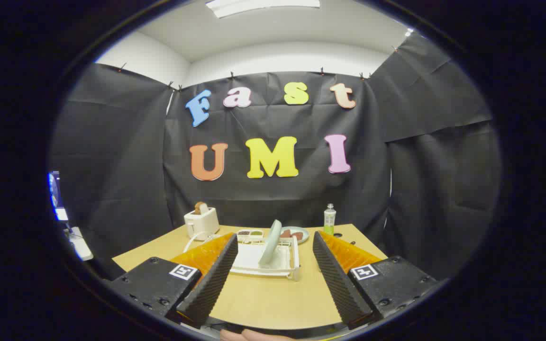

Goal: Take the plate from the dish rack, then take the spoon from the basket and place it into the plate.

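Note:
A pale plate (pixel 271 242) stands on edge in a white dish rack (pixel 292 265) on the wooden table, just ahead of my fingers and centred between them. My gripper (pixel 273 246) is open, with its ridged black fingers (pixel 216 279) spread wide on either side of the rack and touching nothing. A small white tray-like basket (pixel 250 234) sits behind the rack; I cannot make out a spoon in it.
A white toaster (pixel 201 222) with bread in it stands at the table's back left, its cord trailing forward. A light plate with brown food (pixel 295 233) and a green bottle (pixel 330 219) stand at the back right. Bare tabletop (pixel 263 298) lies before the rack.

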Demonstrator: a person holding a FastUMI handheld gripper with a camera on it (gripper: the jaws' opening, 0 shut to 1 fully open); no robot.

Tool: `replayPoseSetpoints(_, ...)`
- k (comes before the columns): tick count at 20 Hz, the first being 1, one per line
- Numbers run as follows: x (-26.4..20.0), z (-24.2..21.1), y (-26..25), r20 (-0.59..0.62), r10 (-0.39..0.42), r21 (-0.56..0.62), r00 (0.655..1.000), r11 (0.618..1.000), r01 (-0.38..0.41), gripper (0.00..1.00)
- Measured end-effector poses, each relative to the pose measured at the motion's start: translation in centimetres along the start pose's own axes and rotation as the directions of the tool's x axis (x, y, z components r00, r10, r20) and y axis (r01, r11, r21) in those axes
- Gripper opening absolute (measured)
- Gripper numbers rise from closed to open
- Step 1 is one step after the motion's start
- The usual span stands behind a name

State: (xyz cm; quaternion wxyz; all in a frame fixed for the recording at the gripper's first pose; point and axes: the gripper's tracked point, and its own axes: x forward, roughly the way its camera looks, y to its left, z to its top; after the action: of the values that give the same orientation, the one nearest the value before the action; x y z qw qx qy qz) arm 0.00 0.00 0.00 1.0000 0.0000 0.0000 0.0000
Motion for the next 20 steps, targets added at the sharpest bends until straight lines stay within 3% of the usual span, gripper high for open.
replayPoseSetpoints(9, 0.6, -0.9, -0.2, -0.018, 0.001, 0.004, 1.0, 1.0, -0.001, 1.0)
replayPoseSetpoints(14, 1.2, 0.0, 0.1, 0.034, -0.003, -0.045, 0.999, 0.999, 0.004, 1.0)
replayPoseSetpoints(20, 6.1, 0.4, 0.4, -0.015, -0.022, -0.081, 1.0, 0.997, 0.021, 1.0)
